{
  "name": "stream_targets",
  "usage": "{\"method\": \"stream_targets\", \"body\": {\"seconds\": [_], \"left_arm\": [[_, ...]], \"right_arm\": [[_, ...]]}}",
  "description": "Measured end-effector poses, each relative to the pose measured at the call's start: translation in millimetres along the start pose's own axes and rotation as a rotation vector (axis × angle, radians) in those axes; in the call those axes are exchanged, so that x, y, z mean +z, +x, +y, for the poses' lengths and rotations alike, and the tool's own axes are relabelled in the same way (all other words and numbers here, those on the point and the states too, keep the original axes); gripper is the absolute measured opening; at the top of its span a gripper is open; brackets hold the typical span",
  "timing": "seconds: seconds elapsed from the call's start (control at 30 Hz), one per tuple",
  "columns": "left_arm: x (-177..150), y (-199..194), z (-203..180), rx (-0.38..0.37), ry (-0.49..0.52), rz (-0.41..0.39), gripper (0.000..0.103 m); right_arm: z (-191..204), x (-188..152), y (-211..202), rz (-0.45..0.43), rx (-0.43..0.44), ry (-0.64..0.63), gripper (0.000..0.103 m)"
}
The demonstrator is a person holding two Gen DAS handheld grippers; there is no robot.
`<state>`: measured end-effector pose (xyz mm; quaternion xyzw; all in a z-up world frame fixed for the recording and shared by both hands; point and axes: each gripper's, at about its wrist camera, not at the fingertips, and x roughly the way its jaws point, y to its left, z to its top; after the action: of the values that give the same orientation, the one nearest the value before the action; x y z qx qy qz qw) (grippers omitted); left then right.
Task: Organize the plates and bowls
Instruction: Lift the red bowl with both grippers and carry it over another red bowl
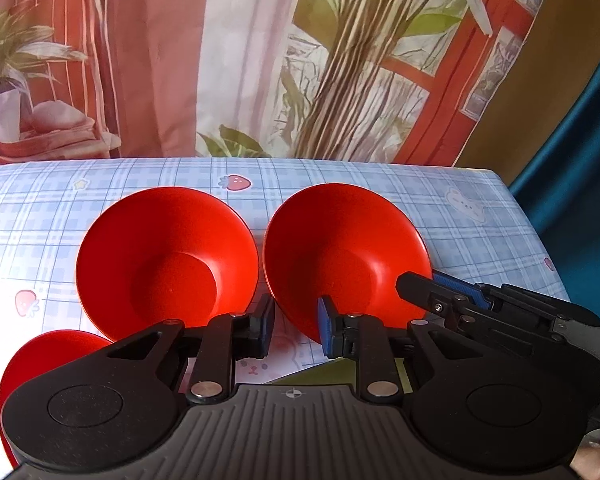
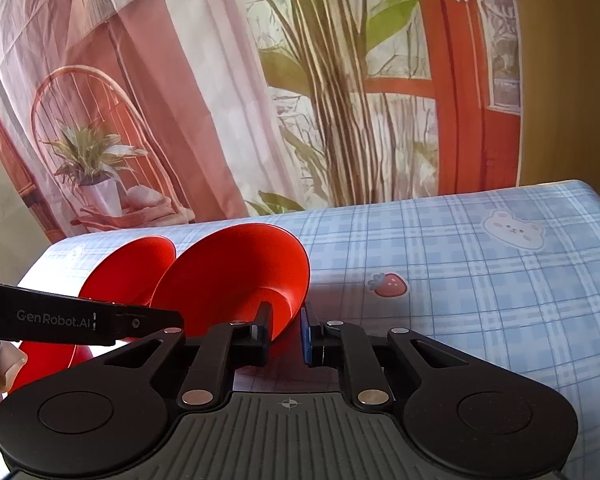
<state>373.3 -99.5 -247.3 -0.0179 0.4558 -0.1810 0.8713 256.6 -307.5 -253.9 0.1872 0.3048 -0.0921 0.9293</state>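
Three red bowls sit on a surface covered with a blue checked cloth printed with strawberries and bears. Behind hangs a printed backdrop of curtains, a plant and a red window frame.

In the left wrist view, two bowls stand side by side with rims nearly touching: the left bowl and the right bowl. A third bowl is partly hidden at the lower left, behind the tool body.

The left gripper hangs just in front of the gap between the two bowls. Its jaws stand moderately open and hold nothing, though one blue pad lies against, or just before, the right bowl's near rim; which is hard to tell.

The right gripper is the nearer tool to the right bowl. That bowl's near rim dips between its jaws, which are narrowly parted around it. Whether they actually pinch the rim cannot be told. The bowl looks tilted toward this camera.

A likely next step is lifting this bowl and nesting it in its neighbour, directly to its left.
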Motion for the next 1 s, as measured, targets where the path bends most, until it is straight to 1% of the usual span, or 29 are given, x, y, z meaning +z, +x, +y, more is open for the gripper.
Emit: {"method": "stream_targets", "body": {"seconds": [0.2,0.57,1.0], "left_arm": [[4,-21,-11,0.009,0.038,-0.046,0.025],[-4,-58,-23,0.034,0.082,-0.099,0.025],[-26,-100,-12,0.046,0.079,-0.147,0.025]], "right_arm": [[0,5,-17,-0.036,0.008,0.011,0.011],[13,11,-57,-0.102,0.027,0.002,0.011],[46,6,-88,-0.122,0.048,-0.040,0.011]]}}
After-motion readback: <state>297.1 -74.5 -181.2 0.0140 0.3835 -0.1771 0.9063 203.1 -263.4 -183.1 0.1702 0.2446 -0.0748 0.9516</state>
